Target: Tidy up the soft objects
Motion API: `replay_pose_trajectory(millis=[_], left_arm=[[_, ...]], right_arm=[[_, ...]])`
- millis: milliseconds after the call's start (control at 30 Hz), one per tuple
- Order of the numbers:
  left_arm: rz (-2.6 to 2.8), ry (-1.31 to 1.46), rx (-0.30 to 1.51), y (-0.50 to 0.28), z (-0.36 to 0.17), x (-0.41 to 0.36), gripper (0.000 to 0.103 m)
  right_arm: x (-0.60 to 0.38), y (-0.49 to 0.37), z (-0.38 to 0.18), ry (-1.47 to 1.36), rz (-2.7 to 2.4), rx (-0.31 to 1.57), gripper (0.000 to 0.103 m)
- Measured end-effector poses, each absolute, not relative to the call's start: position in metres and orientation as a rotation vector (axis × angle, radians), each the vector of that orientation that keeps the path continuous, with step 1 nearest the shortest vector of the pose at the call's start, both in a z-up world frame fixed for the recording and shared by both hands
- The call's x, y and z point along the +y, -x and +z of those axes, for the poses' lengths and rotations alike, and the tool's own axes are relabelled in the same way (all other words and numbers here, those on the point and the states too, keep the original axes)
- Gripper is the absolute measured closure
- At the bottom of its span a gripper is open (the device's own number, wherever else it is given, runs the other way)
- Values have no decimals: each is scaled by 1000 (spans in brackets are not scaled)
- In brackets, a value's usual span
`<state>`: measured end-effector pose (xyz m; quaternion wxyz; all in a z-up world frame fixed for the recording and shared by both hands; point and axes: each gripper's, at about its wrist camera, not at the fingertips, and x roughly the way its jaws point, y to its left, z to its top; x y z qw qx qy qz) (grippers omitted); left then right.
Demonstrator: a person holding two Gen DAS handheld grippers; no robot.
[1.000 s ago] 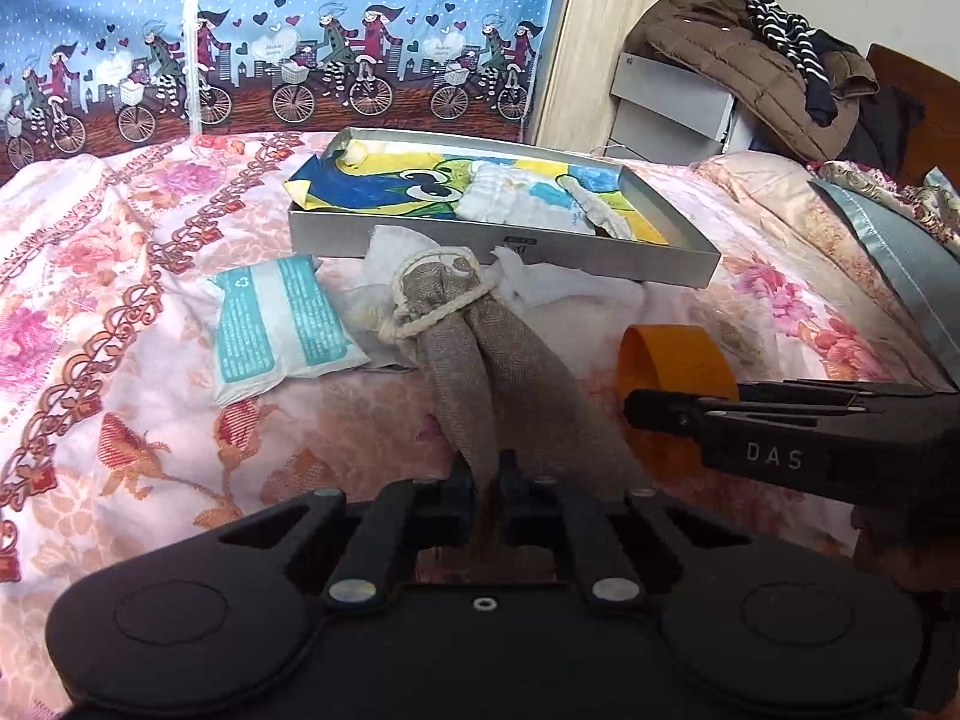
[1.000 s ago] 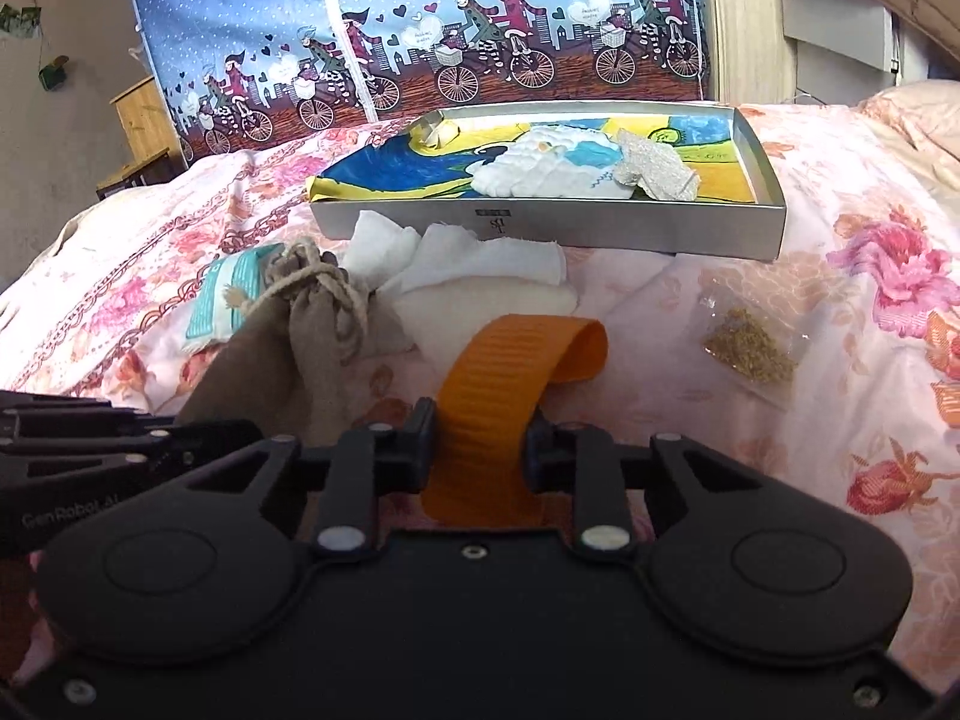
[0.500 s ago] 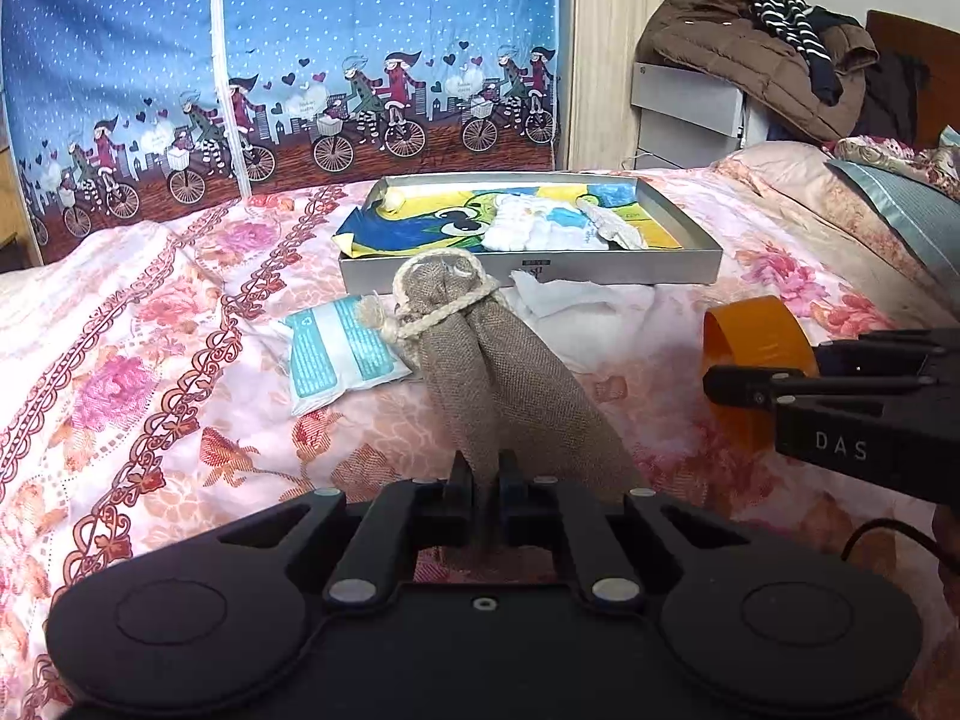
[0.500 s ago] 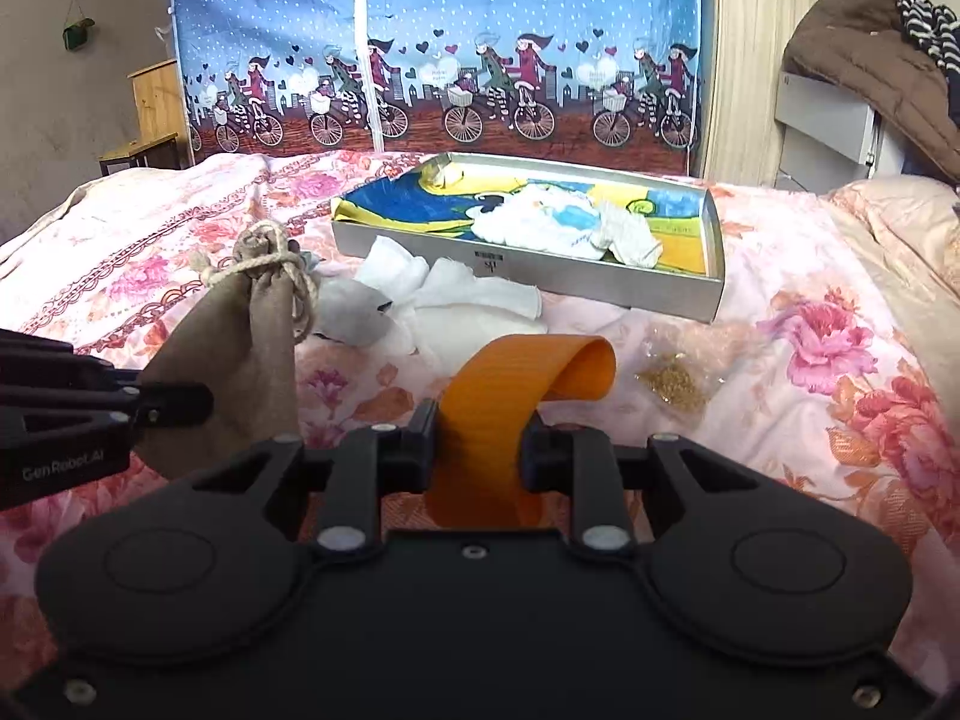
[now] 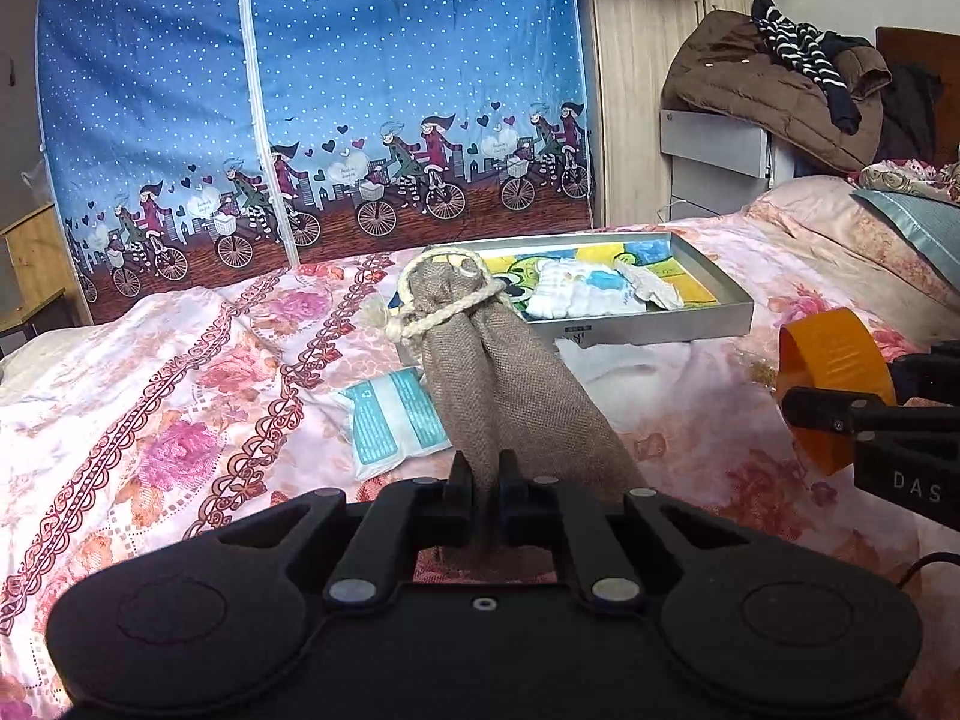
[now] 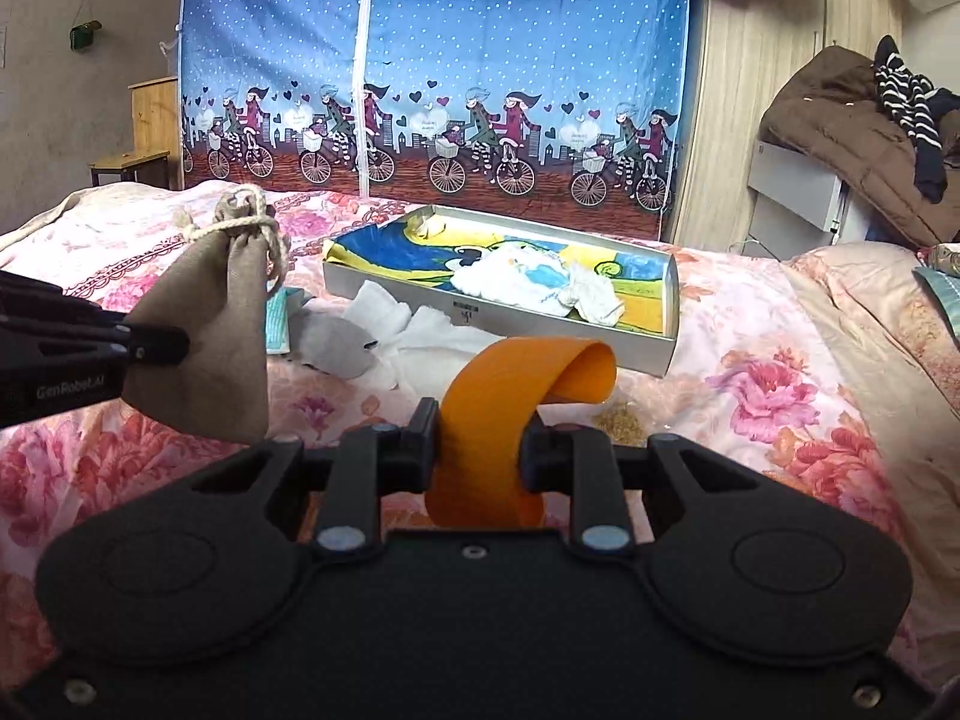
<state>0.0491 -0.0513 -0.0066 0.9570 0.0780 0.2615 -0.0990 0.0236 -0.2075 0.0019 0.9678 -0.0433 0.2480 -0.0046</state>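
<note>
My left gripper point(image 5: 485, 483) is shut on a brown burlap drawstring pouch point(image 5: 498, 378) and holds it up above the floral bedspread; the pouch also shows in the right wrist view point(image 6: 210, 324). My right gripper point(image 6: 479, 441) is shut on a curled orange strap point(image 6: 516, 402), seen at the right in the left wrist view point(image 5: 831, 372). A silver tray point(image 6: 654, 354) lies on the bed ahead with white and blue cloths point(image 6: 522, 273) in it. White cloths point(image 6: 414, 330) and a teal-and-white packet point(image 5: 390, 420) lie in front of the tray.
A small clear bag of grains point(image 6: 621, 420) lies on the bedspread near the strap. A blue curtain with cyclists point(image 6: 432, 60) hangs behind the bed. A brown coat and striped clothes point(image 6: 864, 120) pile on a cabinet at right. A pillow point(image 5: 918, 228) lies far right.
Both grippers have risen and drawn back from the bed with the pouch and the strap held. The tray and cloths look farther away and lower.
</note>
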Motion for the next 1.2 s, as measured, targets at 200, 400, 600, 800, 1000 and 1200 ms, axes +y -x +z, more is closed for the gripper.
replay_pose_trajectory(millis=[200,400,600,800,1000,1200], left_arm=[[-184,-177,448,-51,3,-54,95],[-174,-201,394,-73,10,-64,95],[-199,-184,350,-121,28,-75,95],[-220,-163,301,-179,41,-96,95],[-231,-158,300,-235,25,-120,95],[-228,-138,364,-297,-9,-143,95]], right_arm=[[-210,-24,8,98,-17,466,84],[-209,-27,19,122,-35,420,84],[-211,-48,36,159,-66,326,84],[-227,-93,35,163,-94,327,84],[-251,-153,18,84,-123,325,84],[-275,-208,-13,26,-154,328,84]])
